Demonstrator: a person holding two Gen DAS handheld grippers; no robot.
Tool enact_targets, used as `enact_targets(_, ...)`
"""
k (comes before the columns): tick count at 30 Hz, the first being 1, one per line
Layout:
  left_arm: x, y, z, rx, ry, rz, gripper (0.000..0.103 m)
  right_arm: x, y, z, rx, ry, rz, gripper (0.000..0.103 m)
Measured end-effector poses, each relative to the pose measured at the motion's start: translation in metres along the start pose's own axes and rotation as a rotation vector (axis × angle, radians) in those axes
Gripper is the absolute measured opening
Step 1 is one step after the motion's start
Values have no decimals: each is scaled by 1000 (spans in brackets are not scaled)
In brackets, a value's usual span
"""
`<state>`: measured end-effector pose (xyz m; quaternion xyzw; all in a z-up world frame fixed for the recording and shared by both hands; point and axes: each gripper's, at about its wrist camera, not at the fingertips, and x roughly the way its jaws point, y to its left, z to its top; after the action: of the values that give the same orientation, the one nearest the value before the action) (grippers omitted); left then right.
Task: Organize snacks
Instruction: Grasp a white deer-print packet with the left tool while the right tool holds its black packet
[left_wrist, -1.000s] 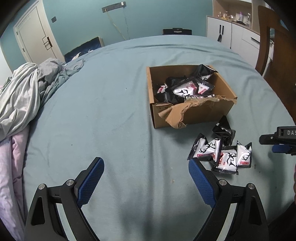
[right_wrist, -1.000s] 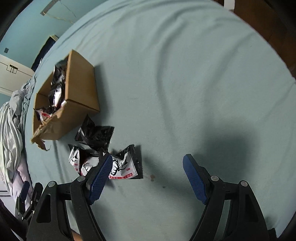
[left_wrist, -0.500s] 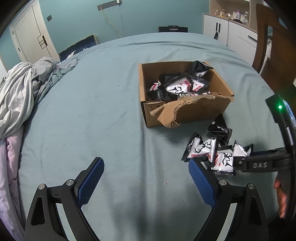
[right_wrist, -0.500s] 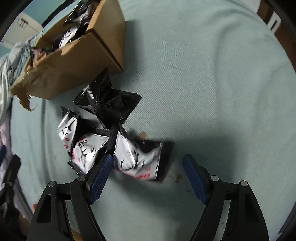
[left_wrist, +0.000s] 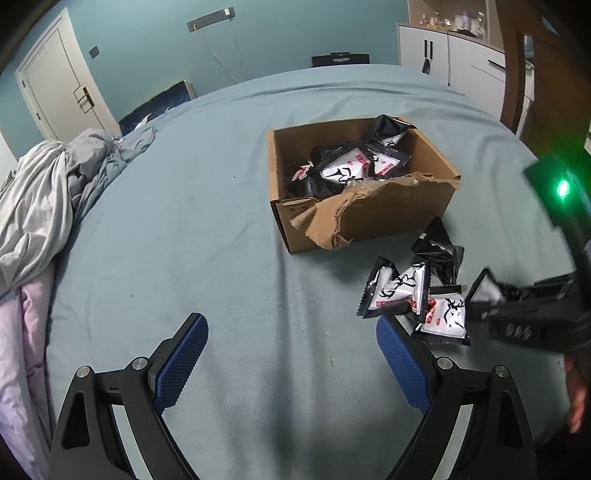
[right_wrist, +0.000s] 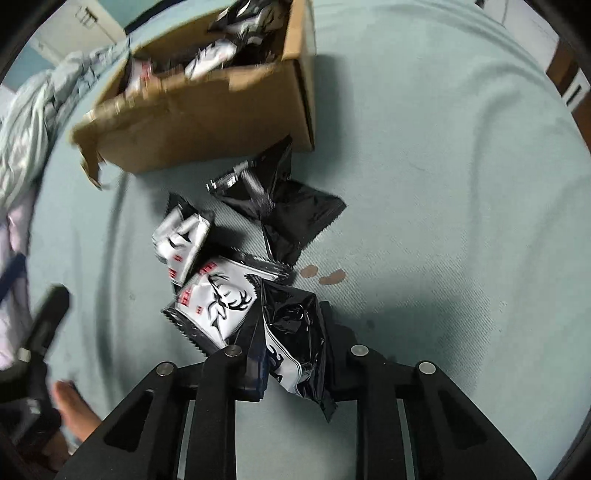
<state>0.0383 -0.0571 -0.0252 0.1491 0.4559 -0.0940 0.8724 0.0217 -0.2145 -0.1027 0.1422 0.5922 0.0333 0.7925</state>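
A torn cardboard box on the blue bed holds several black-and-white snack packets. More packets lie loose in front of it: a deer-print one, a small one and a black one. My right gripper is shut on a snack packet at the pile's near edge; it shows at the right of the left wrist view. My left gripper is open and empty above bare sheet, left of the pile.
Crumpled grey and pink bedding lies along the bed's left side. Two small brown spots mark the sheet by the pile. White cabinets and a wooden post stand beyond the bed at the right.
My right gripper moved in toward the pile and closed on the nearest packet. The left gripper shifted slightly and stayed open.
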Motion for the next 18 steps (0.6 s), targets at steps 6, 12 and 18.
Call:
enact_targets(6,-3,-7,-3,10,0,-31,94,-43,-25,-8,103,-83,122,20)
enact_targets(12,7,-22,-6,-5,36,-129,94,-76,-35,-14,155,-169,102,20)
enact_targets(18,18,-47,-7,48,42,-146,94,-74,-41,-14,195,-163,92,20)
